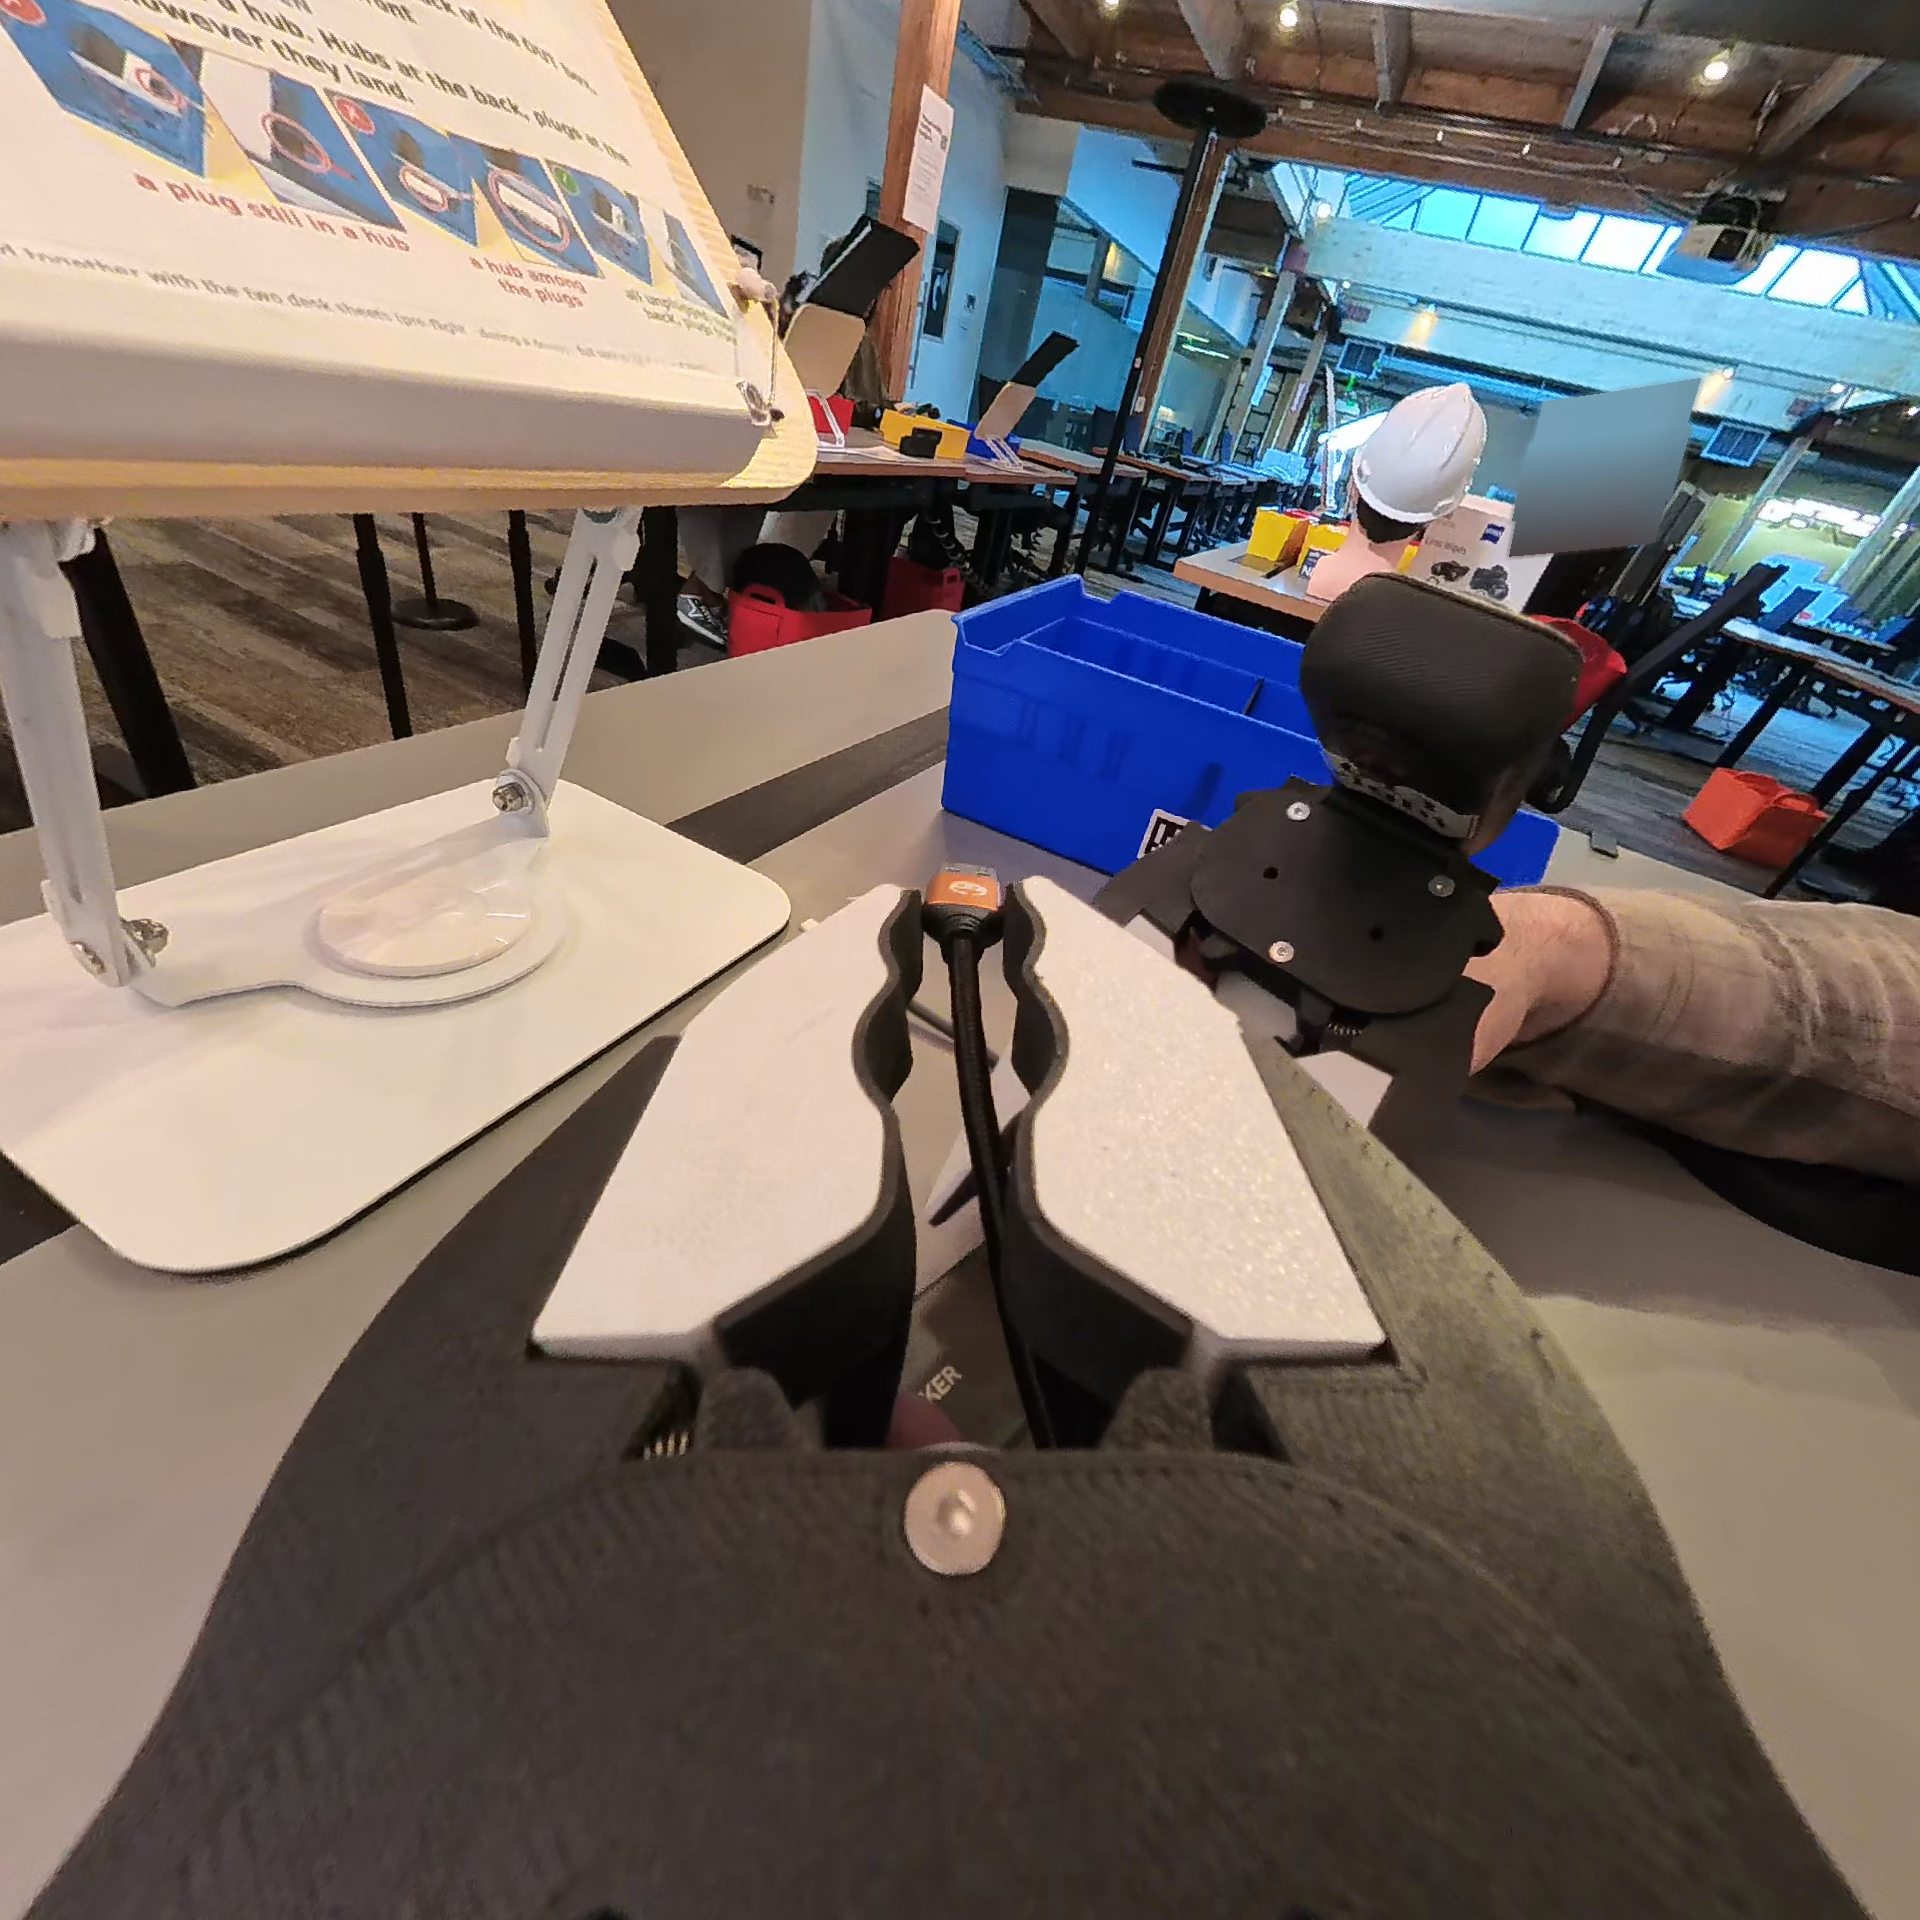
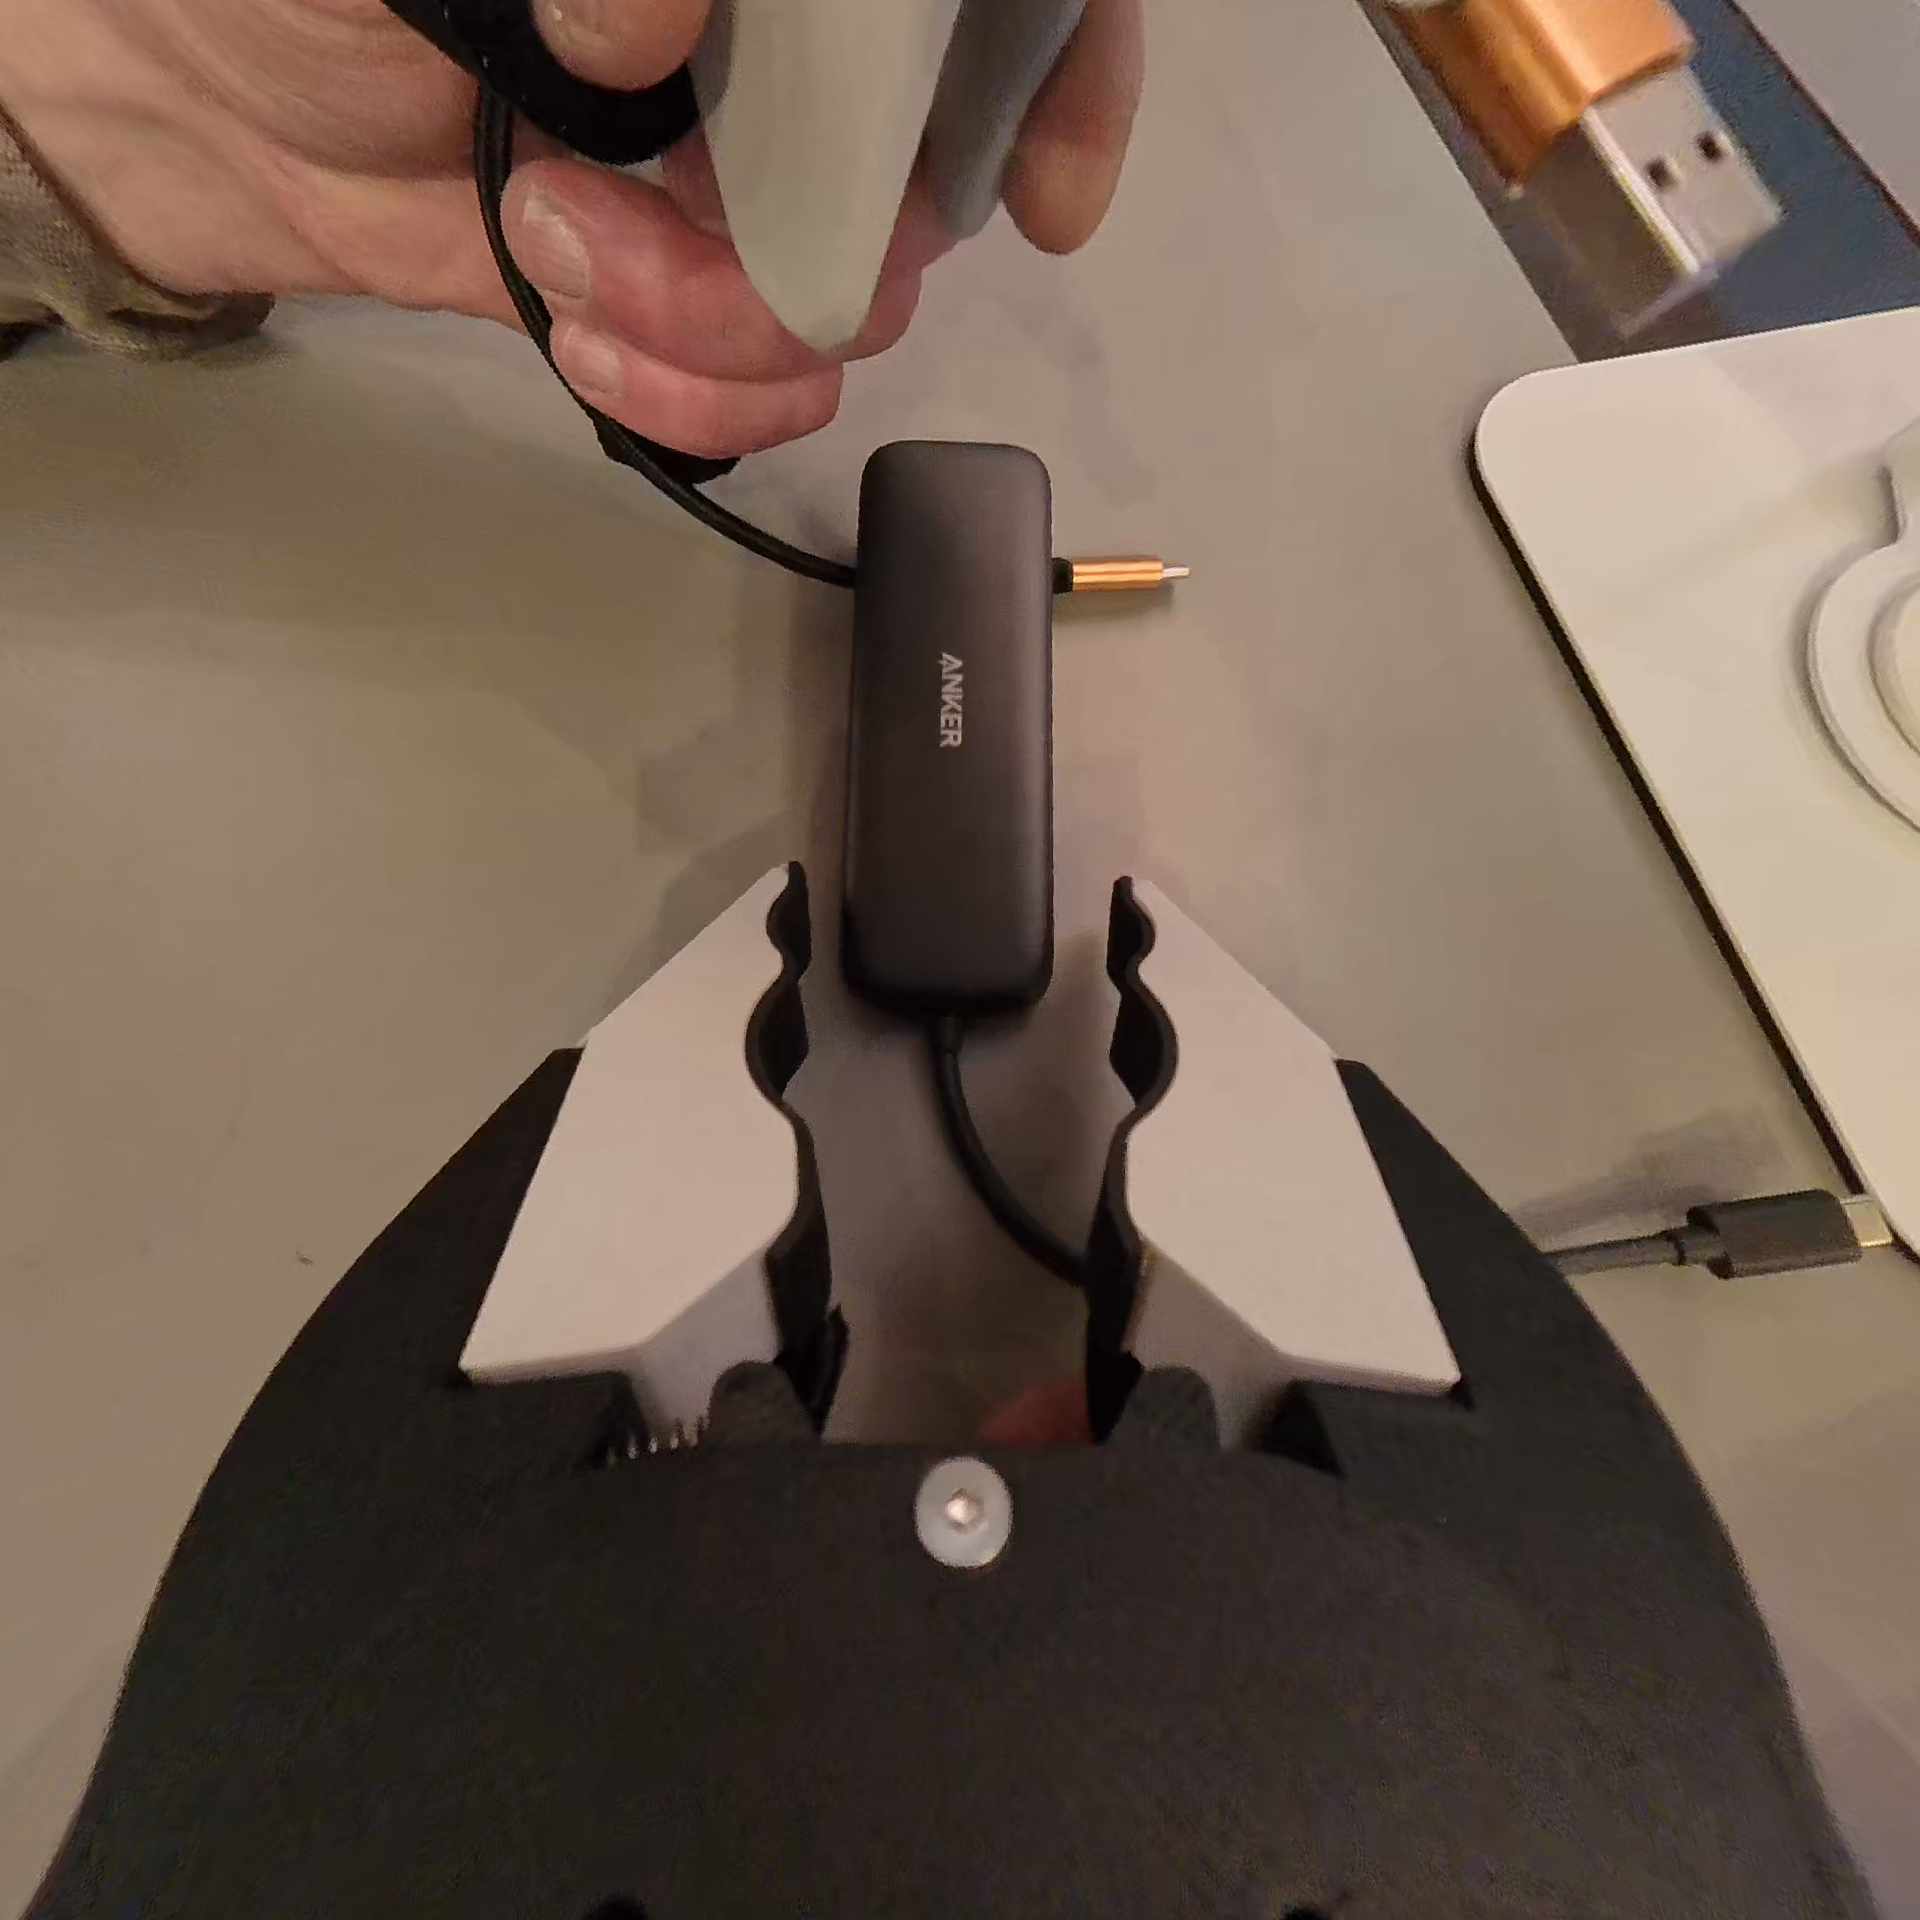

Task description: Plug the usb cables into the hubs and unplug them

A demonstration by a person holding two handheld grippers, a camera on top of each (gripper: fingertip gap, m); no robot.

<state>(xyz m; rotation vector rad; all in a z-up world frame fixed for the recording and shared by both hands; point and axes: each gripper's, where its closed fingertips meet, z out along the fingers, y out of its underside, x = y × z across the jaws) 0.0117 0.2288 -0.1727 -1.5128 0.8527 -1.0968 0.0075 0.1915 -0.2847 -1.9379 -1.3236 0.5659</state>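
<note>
My left gripper point(image 1: 964, 904) is shut on an orange USB-A plug point(image 1: 964, 896), held at the fingertips above the grey table; its black braided cable point(image 1: 987, 1122) runs back between the fingers. In the right wrist view that plug point(image 2: 1590, 145) shows large at the top right. My right gripper point(image 2: 956, 894) is open, its fingertips on either side of the near end of a black hub point(image 2: 948, 727) lying flat on the table. The braided cable point(image 2: 665, 478) passes under the hub's far end and ends in a small orange plug point(image 2: 1117, 574).
A white stand base point(image 1: 416, 987) carrying an instruction sheet stands on the left; it also shows in the right wrist view point(image 2: 1714, 623). A blue bin point(image 1: 1122, 727) sits at the back. A dark grey plug point(image 2: 1766, 1242) lies on the right. A hand point(image 2: 623, 260) holds the left gripper above the hub.
</note>
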